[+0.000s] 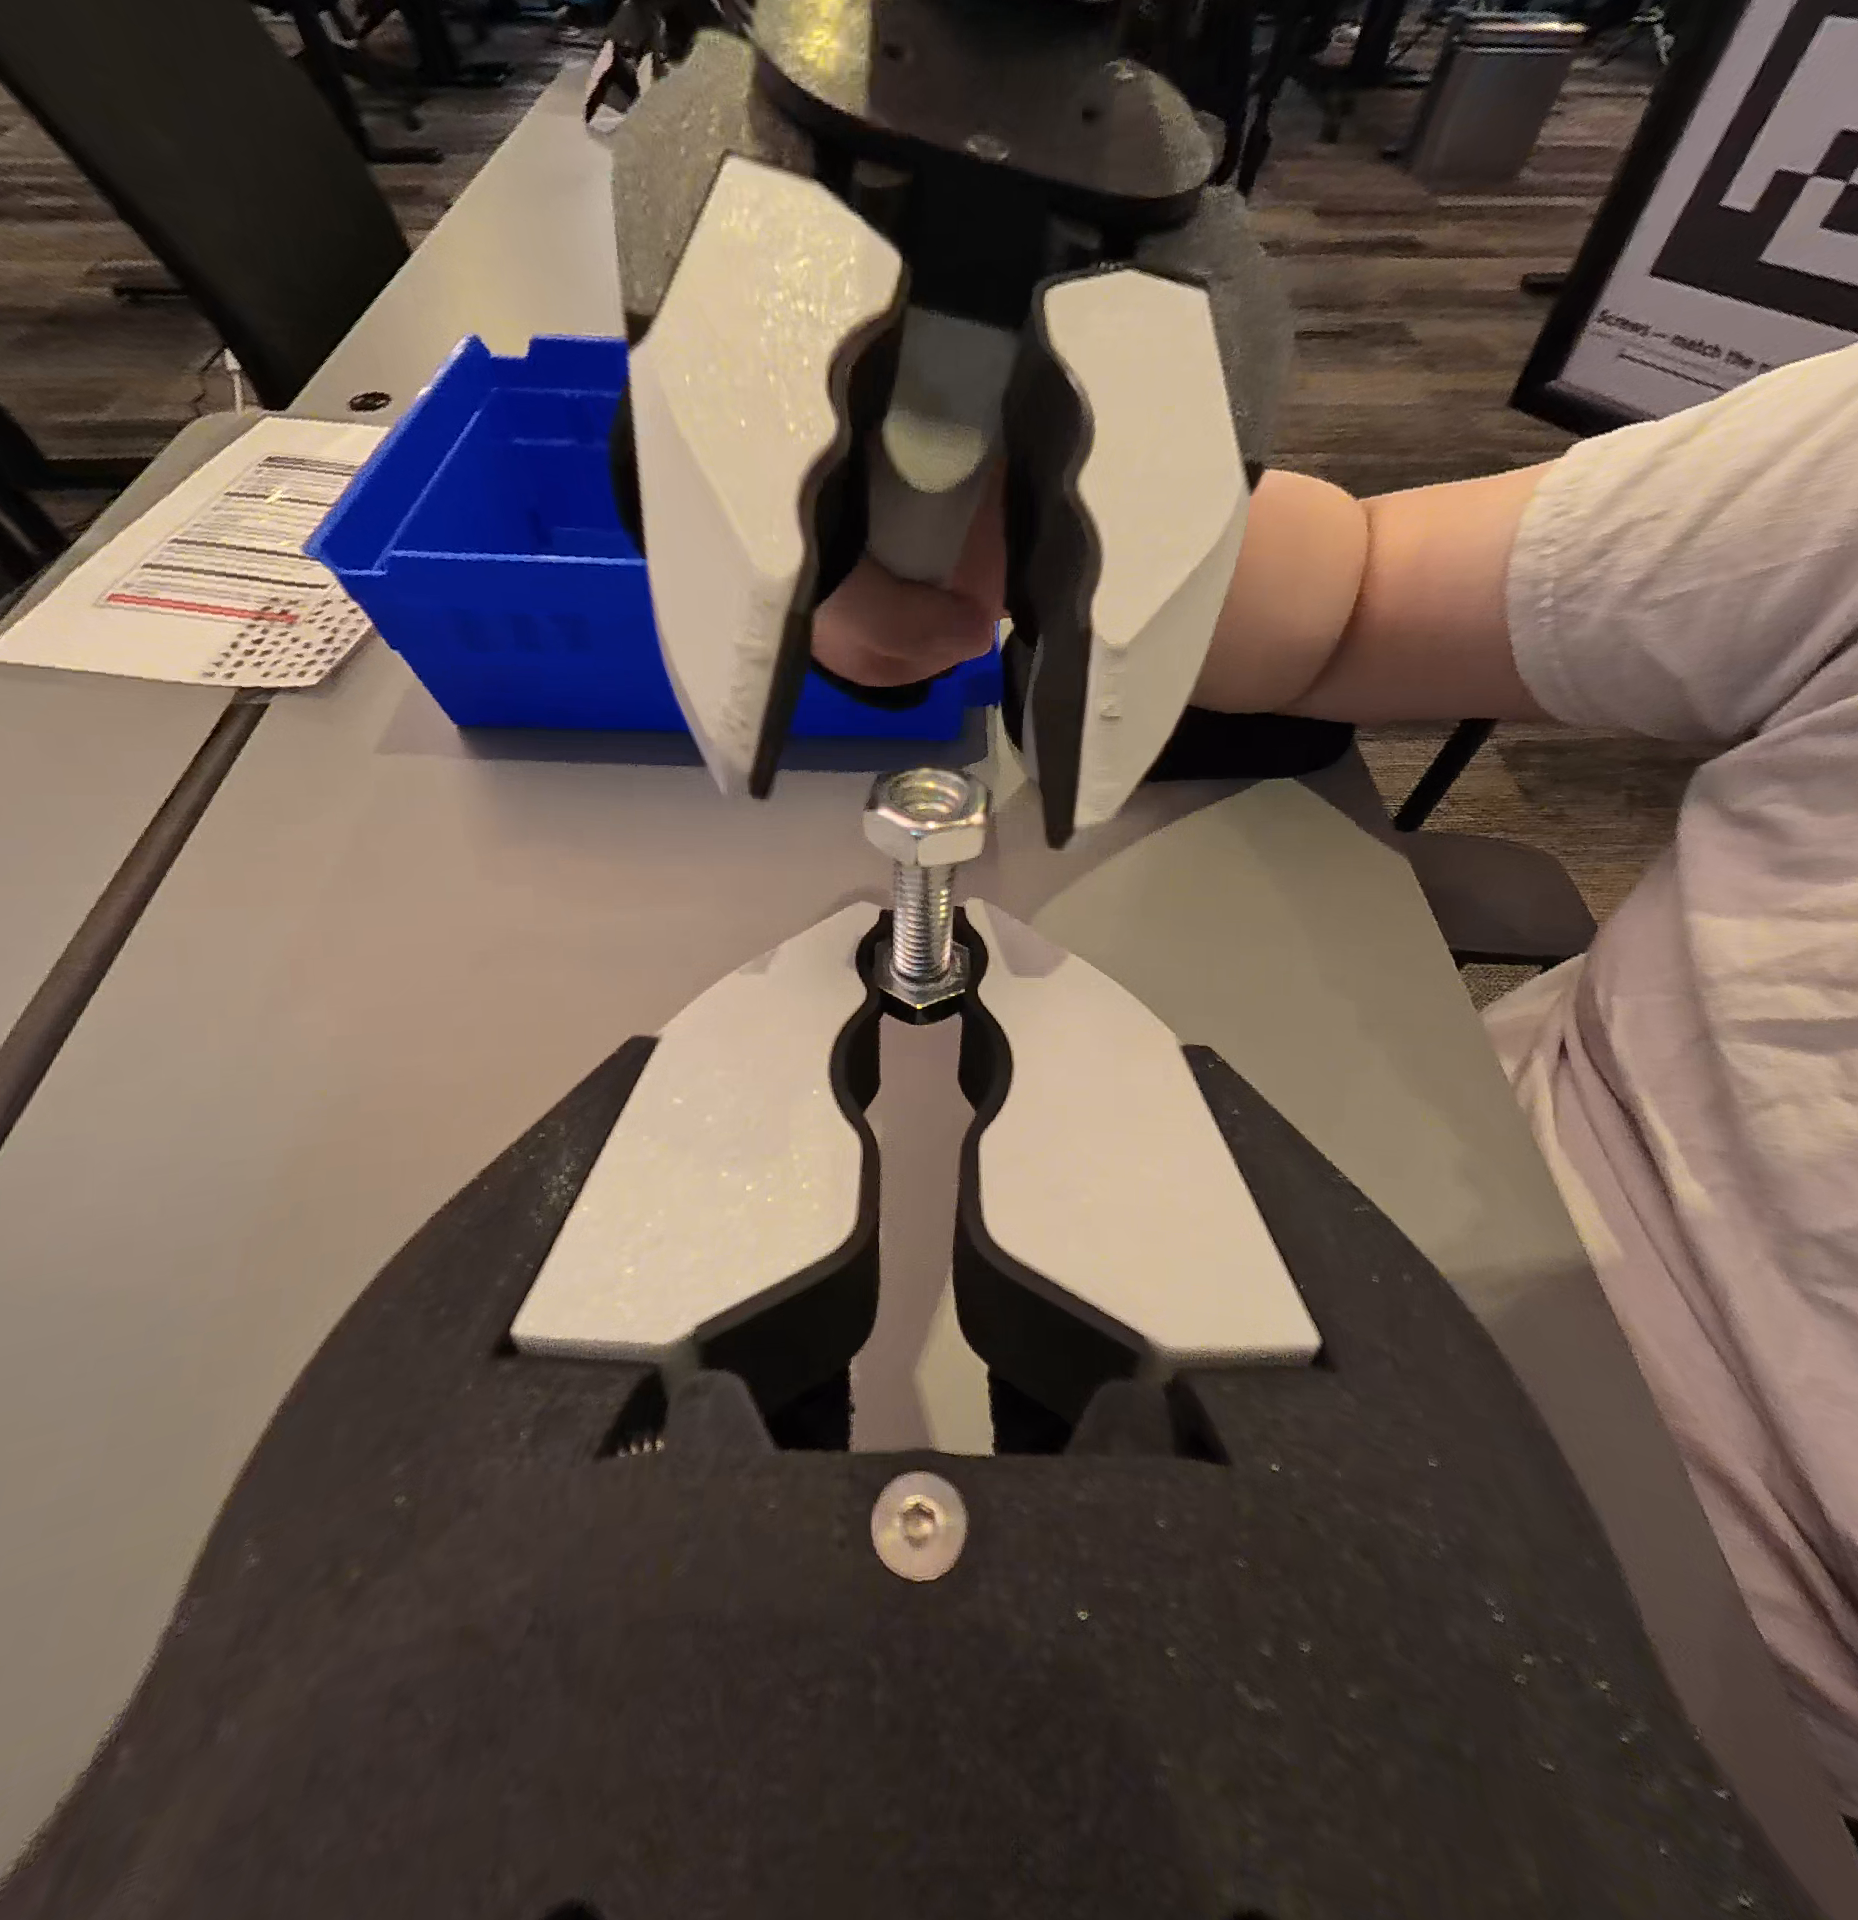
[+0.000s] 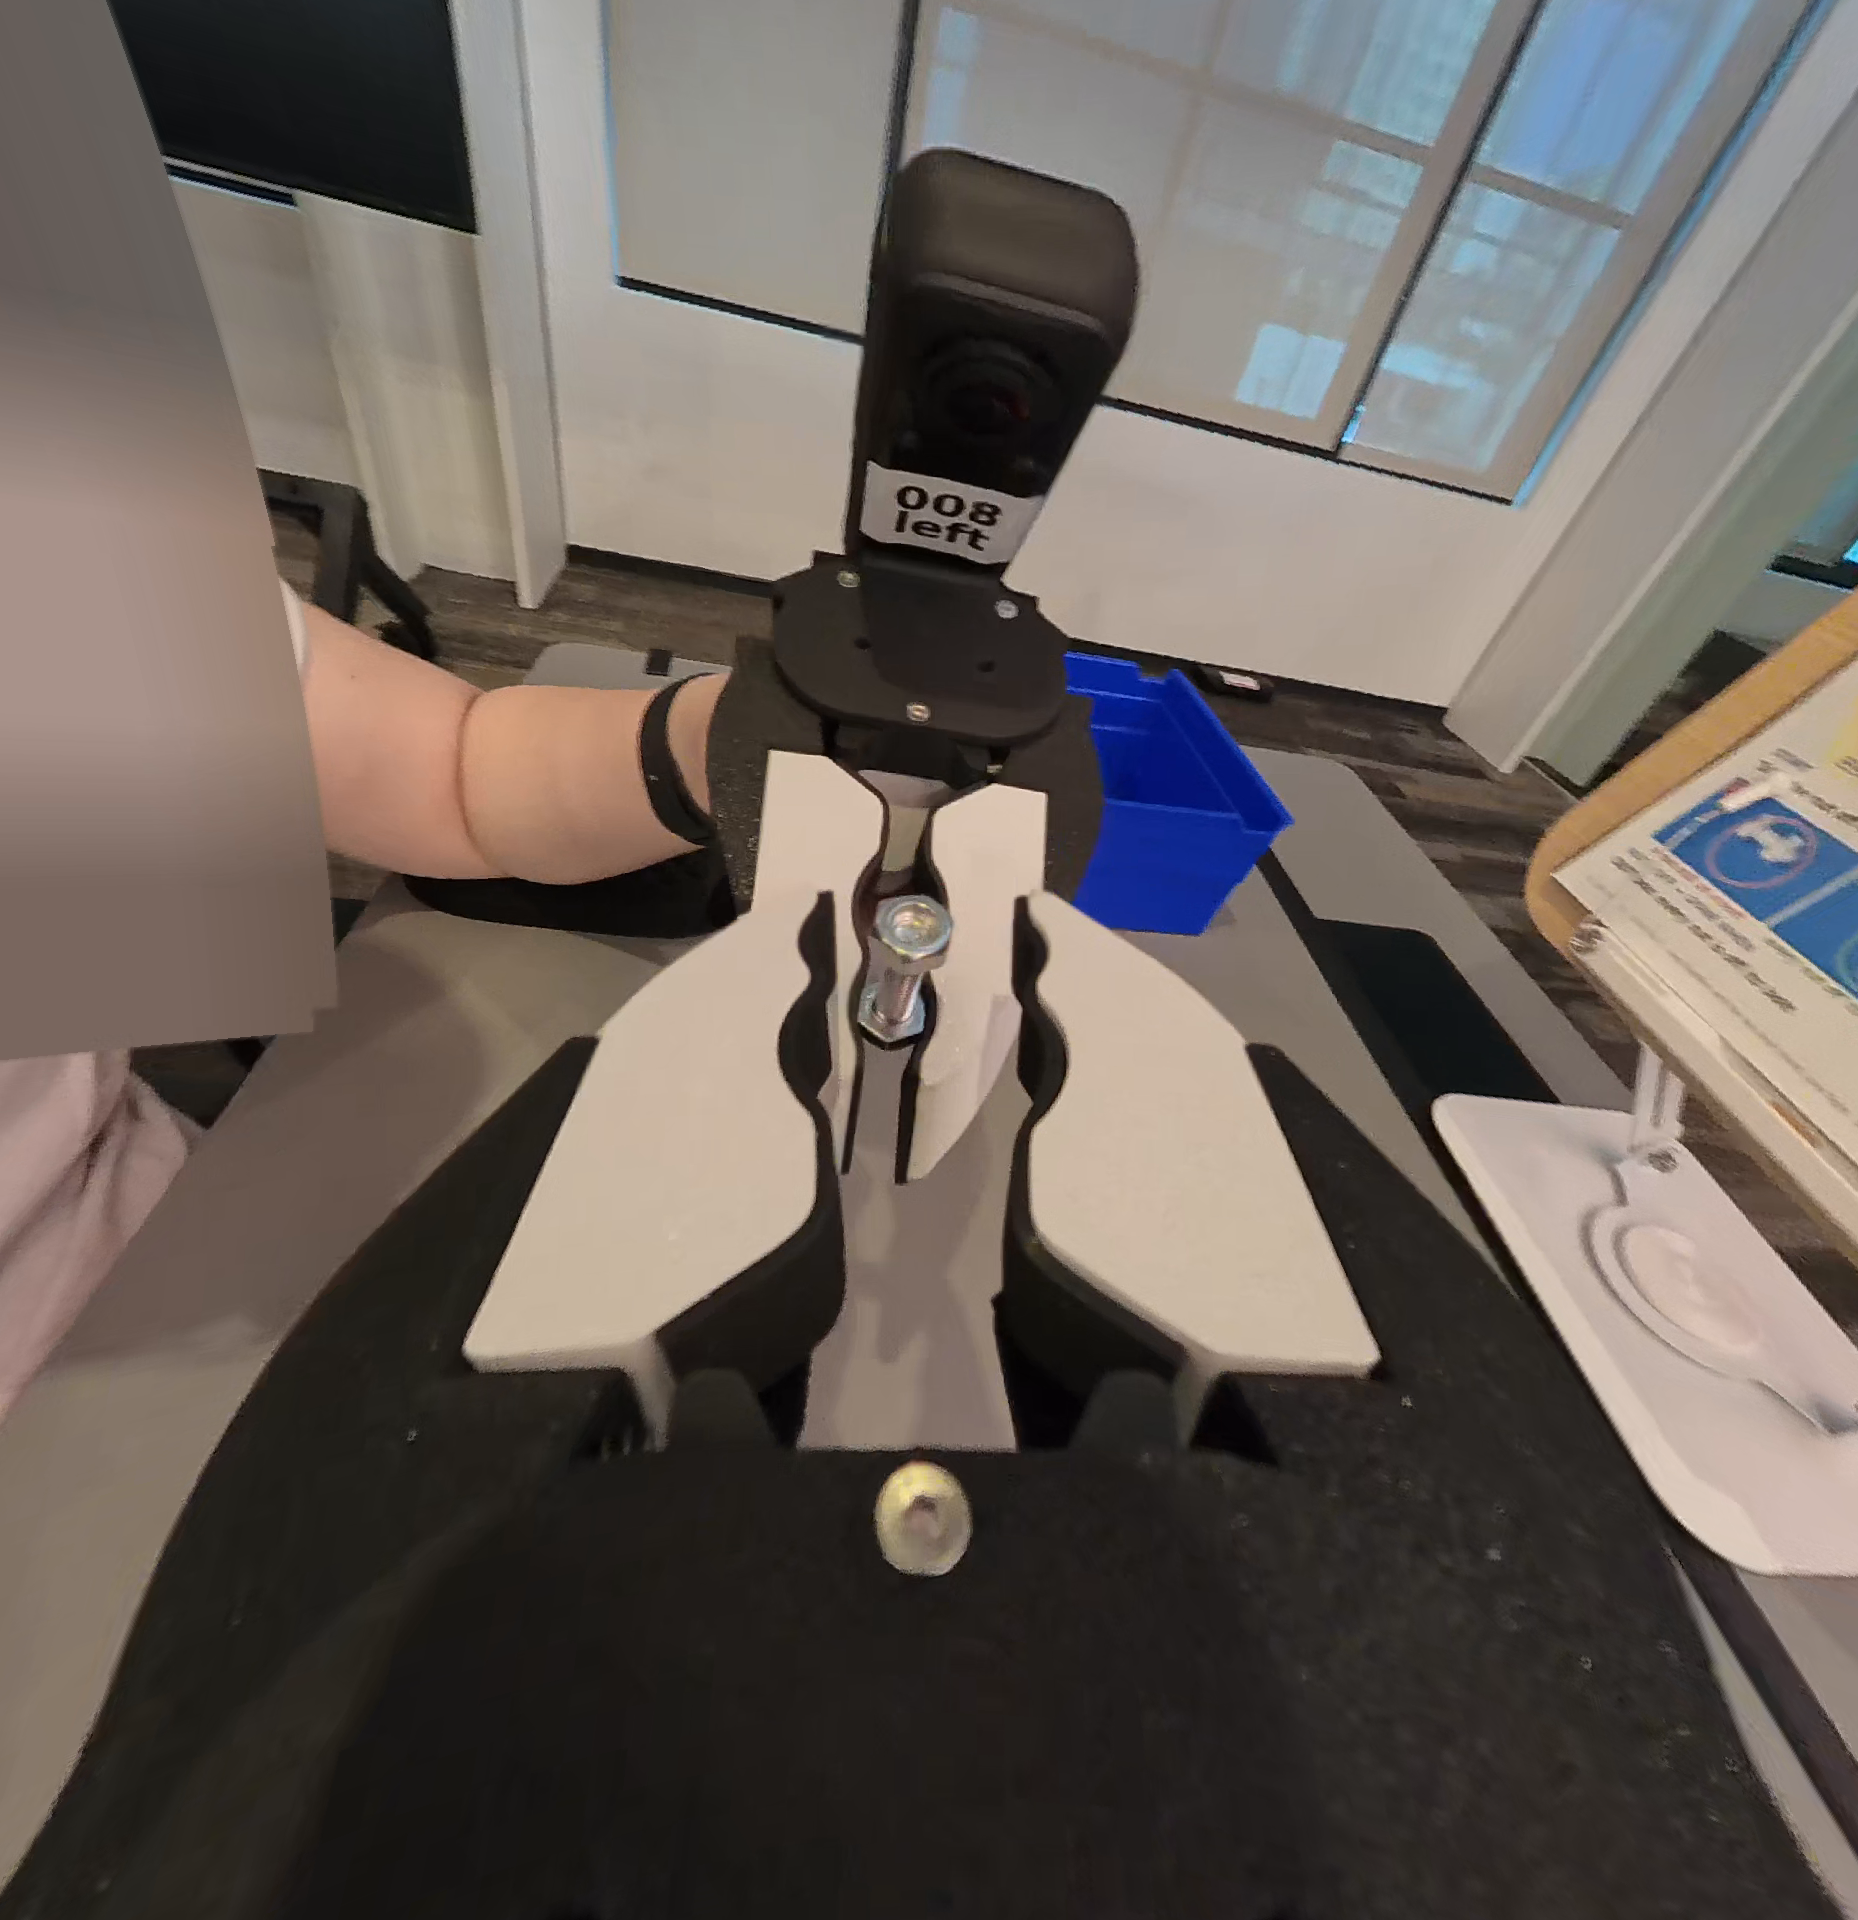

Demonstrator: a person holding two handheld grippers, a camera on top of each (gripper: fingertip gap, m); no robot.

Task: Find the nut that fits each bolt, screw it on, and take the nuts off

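Note:
A silver bolt [image 1: 922, 925] stands upright, with its hex head [image 1: 920, 985] pinched in the notch near the tips of my left gripper [image 1: 920, 951], which is shut on it. A silver nut [image 1: 925, 821] sits at the top end of the thread. My right gripper [image 1: 909, 800] faces the left one with its jaws open, one fingertip on each side of the nut and apart from it. In the right wrist view the nut [image 2: 909, 928] and bolt [image 2: 894, 997] lie between the open fingers of my right gripper [image 2: 925, 920], with the left gripper [image 2: 878, 1164] beyond.
A blue bin [image 1: 520, 613] stands on the grey table [image 1: 385, 987] behind the grippers; it also shows in the right wrist view [image 2: 1164, 831]. A printed sheet [image 1: 198, 561] lies to the left. A white stand [image 2: 1631, 1299] holds an instruction board [image 2: 1756, 904]. A person's arm [image 1: 1424, 592] is beside it. The tips of one gripper are about 6 cm away from the tips of the other.

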